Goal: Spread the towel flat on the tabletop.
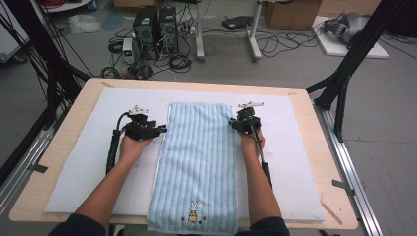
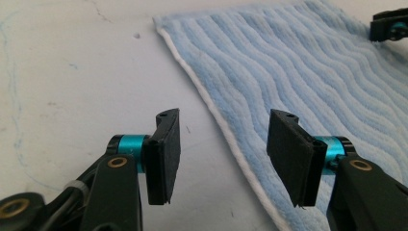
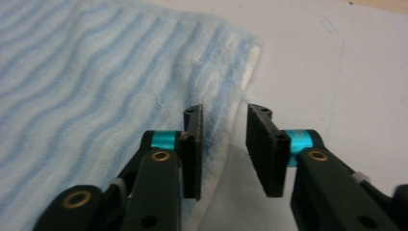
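- A long light blue striped towel [image 1: 199, 162] lies flat in the middle of a white foam mat [image 1: 88, 162] on a pale wooden table [image 1: 314, 147].
- The towel runs from the far part of the mat down to the near edge of the table, and a small bunny picture [image 1: 192, 212] sits at its near end.
- The left gripper [image 1: 160, 131] is at the towel's left edge, near the far end.
- In the left gripper view its two black jaws stand wide apart, with the towel's white edge [image 2: 226, 130] running between them; nothing is pinched.
- The right gripper [image 1: 234, 124] is at the towel's right edge, near the far corner.
- In the right gripper view its jaws stand a little apart with the towel's edge [image 3: 231, 125] between them, one jaw over the cloth and one over the mat, not squeezing it.
- Both hands rest low on the mat, one on each side of the towel.
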Demonstrator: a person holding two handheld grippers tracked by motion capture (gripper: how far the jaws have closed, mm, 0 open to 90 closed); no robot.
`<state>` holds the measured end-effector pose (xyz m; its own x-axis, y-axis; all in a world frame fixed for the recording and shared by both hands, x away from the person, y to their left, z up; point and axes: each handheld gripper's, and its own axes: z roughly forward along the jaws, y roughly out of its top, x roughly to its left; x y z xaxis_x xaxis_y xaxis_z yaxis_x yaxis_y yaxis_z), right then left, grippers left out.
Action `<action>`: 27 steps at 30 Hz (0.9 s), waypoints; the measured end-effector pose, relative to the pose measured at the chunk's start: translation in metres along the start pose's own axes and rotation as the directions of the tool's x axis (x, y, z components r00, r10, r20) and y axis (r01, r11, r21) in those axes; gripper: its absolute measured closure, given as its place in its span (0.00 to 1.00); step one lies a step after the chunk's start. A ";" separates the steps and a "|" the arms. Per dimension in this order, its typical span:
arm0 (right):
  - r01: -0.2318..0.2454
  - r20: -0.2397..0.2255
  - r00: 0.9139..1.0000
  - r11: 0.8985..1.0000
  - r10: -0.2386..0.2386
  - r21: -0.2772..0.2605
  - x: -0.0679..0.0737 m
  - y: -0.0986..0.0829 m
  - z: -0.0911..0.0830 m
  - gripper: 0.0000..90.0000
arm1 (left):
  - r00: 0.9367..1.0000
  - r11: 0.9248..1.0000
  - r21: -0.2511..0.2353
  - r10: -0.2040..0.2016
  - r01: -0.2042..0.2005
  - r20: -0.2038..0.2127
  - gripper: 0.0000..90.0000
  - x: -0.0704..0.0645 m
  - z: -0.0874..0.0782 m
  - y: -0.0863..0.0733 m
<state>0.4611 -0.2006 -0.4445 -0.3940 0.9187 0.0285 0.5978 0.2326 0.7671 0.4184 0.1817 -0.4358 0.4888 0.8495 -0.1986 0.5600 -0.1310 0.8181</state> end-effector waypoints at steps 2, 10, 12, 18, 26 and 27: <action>0.013 -0.009 1.000 1.000 -0.013 -0.024 0.000 -0.001 -0.008 0.71 | 1.000 1.000 -0.017 -0.014 0.014 0.001 0.52 0.003 0.003 0.000; 0.033 -0.052 0.998 0.998 -0.036 -0.052 -0.003 -0.013 -0.046 0.66 | 1.000 1.000 0.020 0.002 -0.003 0.025 0.53 0.000 0.030 0.009; 0.045 -0.065 0.997 0.997 -0.049 -0.059 -0.004 -0.019 -0.057 0.65 | 1.000 0.999 0.040 0.012 -0.013 0.023 0.53 -0.001 0.037 0.015; 0.055 -0.099 0.993 0.995 -0.063 -0.081 -0.009 -0.041 -0.085 0.64 | 0.982 0.978 0.110 0.185 -0.179 -0.044 0.60 -0.017 0.054 0.017; 0.036 -0.089 0.995 0.996 -0.044 -0.083 -0.014 -0.048 -0.087 0.64 | 0.978 0.985 0.097 0.157 -0.144 -0.139 0.79 -0.010 0.055 0.019; 0.042 -0.083 0.995 0.995 -0.049 -0.090 -0.014 -0.048 -0.084 0.64 | 0.979 0.986 0.096 0.147 -0.134 -0.142 0.66 -0.009 0.055 0.018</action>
<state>0.3794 -0.2514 -0.4276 -0.4798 0.8763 0.0440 0.5159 0.2412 0.8220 0.4610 0.1437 -0.4485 0.4660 0.8848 0.0026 0.5507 -0.2923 0.7818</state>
